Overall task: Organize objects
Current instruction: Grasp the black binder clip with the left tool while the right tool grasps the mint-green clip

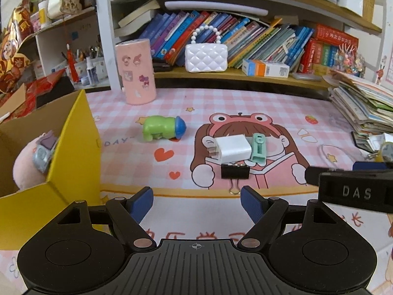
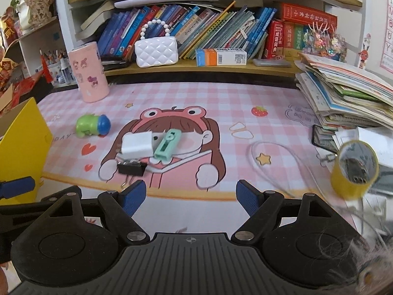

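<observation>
A: Which hand sits closer to the little cluster on the bench (image 1: 282, 113)?

B: The left gripper (image 1: 196, 204). Its blue fingers (image 1: 141, 205) are spread wide with nothing between them, and the black binder clip (image 1: 235, 171) lies straight ahead of the gap, just beyond the fingertips, its wire handle pointing back toward them. The clip's long axis runs crosswise to the fingers.

A: And the rest of the cluster?

B: Directly behind the clip, farther from the fingers: the white charger plug (image 1: 232, 148), and touching its right side the mint-green clip (image 1: 258, 149), which stands lengthwise, pointing away. The green toy (image 1: 163, 127) lies apart, ahead and to the left.

A: What about the right gripper (image 2: 191, 198)?

B: Also released, holding nothing. From its view the same binder clip (image 2: 131, 168) lies ahead but off to the left of its left finger, so it would have to swing across. The white plug (image 2: 136, 144) and mint clip (image 2: 167, 145) are likewise left of its centre line. Nearer its own side are the yellow tape roll (image 2: 353, 169), ahead to the right, and a clear loop (image 2: 275, 157) on the mat.

A: Where would things go?

B: Likely the yellow box (image 1: 73, 147), immediately left of the left fingers, with a pink plush (image 1: 27, 164) already inside. That favours the left hand.
</observation>
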`<state>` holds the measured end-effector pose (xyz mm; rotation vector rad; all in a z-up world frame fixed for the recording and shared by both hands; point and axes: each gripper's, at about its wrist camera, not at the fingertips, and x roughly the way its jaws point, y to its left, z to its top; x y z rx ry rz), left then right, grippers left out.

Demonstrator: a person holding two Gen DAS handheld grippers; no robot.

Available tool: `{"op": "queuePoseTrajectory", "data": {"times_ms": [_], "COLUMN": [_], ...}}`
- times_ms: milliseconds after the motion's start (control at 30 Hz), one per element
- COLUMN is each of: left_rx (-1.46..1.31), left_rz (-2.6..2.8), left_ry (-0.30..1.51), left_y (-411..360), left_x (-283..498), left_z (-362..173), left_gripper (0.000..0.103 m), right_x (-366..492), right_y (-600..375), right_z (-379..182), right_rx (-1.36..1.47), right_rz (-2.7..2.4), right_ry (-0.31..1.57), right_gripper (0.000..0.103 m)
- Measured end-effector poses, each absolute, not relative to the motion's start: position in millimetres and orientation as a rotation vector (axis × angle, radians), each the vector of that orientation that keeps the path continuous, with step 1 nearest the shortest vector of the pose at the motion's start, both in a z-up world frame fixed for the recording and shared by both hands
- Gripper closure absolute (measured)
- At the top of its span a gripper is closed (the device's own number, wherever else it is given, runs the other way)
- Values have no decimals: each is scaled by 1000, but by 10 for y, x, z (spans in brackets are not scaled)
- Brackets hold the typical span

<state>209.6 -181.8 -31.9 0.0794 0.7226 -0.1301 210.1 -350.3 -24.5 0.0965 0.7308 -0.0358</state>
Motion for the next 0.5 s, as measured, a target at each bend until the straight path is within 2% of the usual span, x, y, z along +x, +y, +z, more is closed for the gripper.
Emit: {"op": "queuePoseTrajectory", "data": {"times_ms": [333, 400, 500], "left_rx": [90, 93, 88], "left_rz": [-140, -150, -170], "left_ry": [761, 772, 794], "left_y": [-2086, -2156, -2252], "left_x": [2502, 2593, 2703], "left_z": [-514, -581, -677], "left_gripper": [24, 30, 33], "right_x": [2670, 2754, 2855], "right_y": [-3734, -3771, -3834], "right_z": [-353, -357, -357], "right_rx": [142, 149, 159], "right_rz": [-6, -6, -13], "right_ry": [748, 746, 745], "right_gripper": [25, 25, 25]}}
